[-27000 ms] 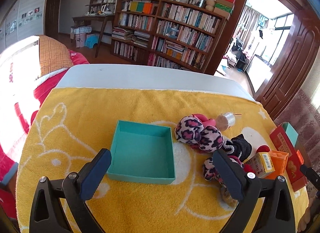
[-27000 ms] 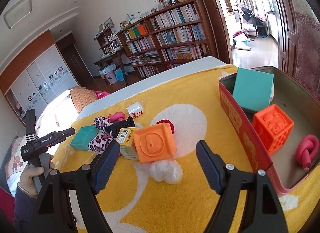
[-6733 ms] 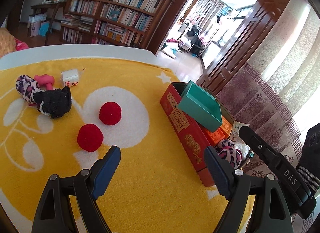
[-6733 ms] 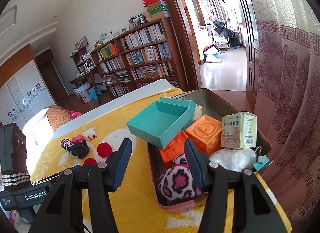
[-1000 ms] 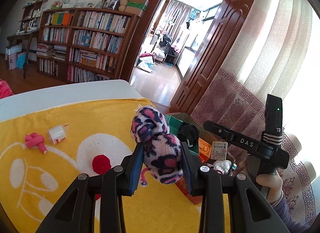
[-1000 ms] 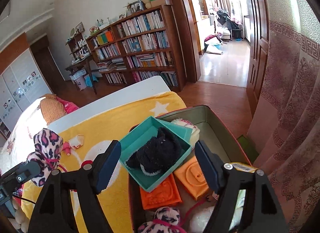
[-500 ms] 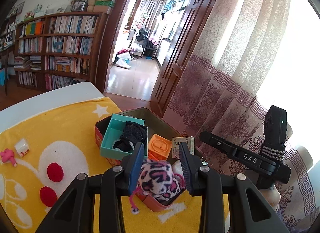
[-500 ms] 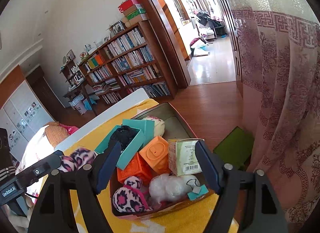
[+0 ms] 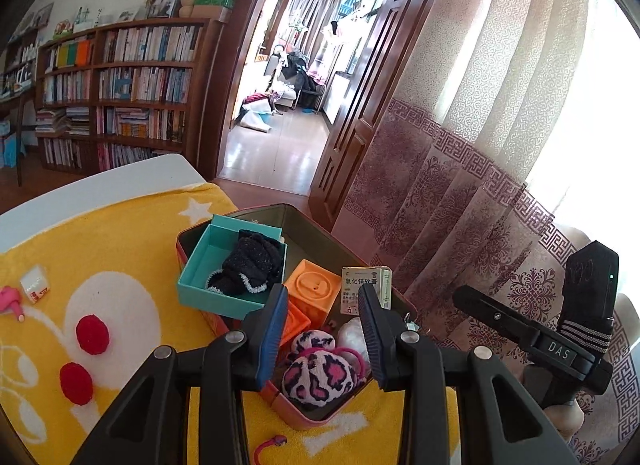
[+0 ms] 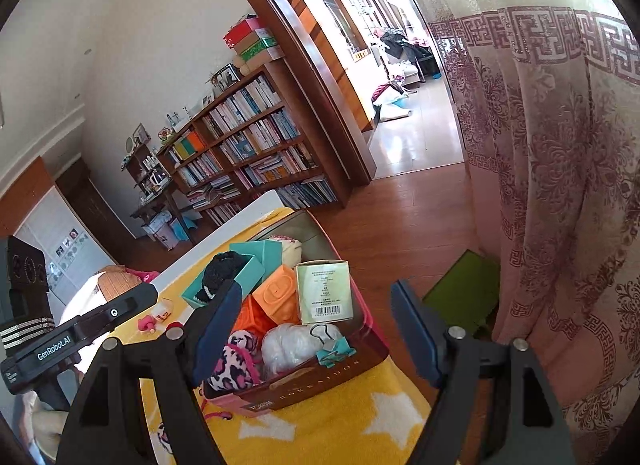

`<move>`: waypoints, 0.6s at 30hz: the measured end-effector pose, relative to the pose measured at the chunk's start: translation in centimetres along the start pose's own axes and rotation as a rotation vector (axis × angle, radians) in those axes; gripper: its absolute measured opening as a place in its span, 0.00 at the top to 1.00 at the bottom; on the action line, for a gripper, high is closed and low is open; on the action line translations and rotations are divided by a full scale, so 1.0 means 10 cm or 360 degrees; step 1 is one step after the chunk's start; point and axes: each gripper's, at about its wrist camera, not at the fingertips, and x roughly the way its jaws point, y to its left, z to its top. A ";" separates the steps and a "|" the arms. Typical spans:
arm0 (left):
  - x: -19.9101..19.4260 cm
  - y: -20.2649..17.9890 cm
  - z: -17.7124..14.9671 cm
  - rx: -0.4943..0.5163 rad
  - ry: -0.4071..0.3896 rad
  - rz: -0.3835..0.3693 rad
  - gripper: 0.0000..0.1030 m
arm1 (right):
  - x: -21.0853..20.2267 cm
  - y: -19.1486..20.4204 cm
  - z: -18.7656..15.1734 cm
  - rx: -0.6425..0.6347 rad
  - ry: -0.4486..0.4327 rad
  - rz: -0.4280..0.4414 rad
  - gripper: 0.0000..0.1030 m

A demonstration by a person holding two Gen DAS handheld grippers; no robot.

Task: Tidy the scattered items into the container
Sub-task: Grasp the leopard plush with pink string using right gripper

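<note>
The red tin (image 9: 298,415) sits at lower centre of the left view, on the right end of a yellow towel (image 9: 132,233). It holds a teal box (image 9: 200,289) with a black sock (image 9: 250,265) in it, an orange cube (image 9: 312,289), a medicine carton (image 9: 364,293), a white bag wad (image 10: 288,345) and a teal clip (image 10: 336,351). The left gripper (image 9: 322,291) hangs over the tin's near corner, clamped on a leopard plush (image 9: 316,373) low between its pads. The right gripper (image 10: 318,289) stands wide apart, nothing in it. At lower left, two red pompoms (image 9: 93,335) and a small white carton (image 9: 35,285) lie on the towel.
</note>
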 end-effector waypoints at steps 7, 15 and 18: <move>-0.31 0.46 -0.11 -0.0147 -0.0045 0.0132 0.58 | 0.08 0.57 -0.56 -0.0296 0.0235 0.0360 0.23; -0.52 0.72 -0.22 -0.0216 -0.0058 0.0147 0.57 | 0.44 1.34 -1.28 -0.0705 0.0554 0.0517 0.23; -0.60 0.83 -0.28 -0.0262 -0.0068 0.0159 0.48 | 0.64 1.46 -1.45 -0.0819 0.0614 0.0417 0.23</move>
